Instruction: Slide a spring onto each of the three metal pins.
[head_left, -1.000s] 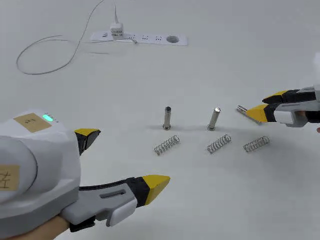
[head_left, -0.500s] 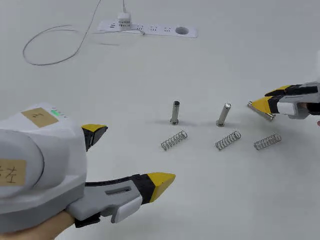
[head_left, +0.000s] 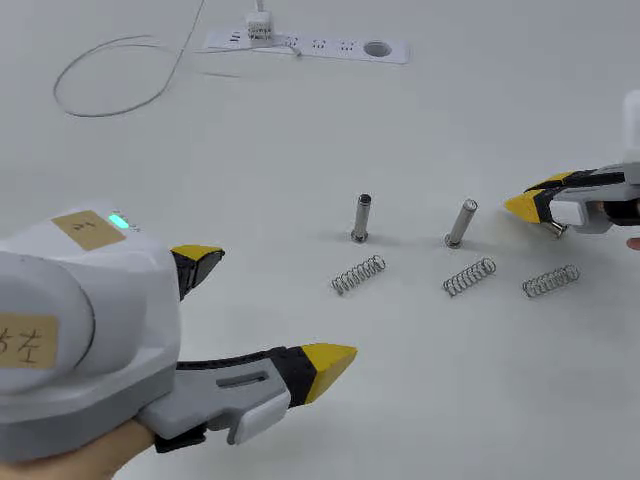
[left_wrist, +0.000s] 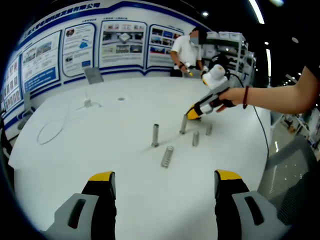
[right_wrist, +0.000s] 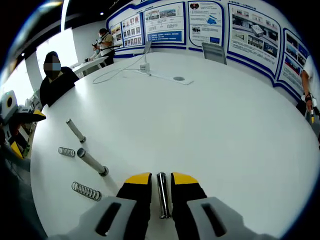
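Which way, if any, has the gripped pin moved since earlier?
Yes. The pin drew back rightward in the head view, away from the middle pin.

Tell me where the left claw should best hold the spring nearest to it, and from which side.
Hold the nearest spring across its middle coils, coming down from above. It lies flat on the table, apart from the pin behind it, so both long sides are free. The open left claw should probably turn to close across its width.

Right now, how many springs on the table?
3. One spring lies before the left pin, one before the second pin, one near the right gripper, which holds the third pin.
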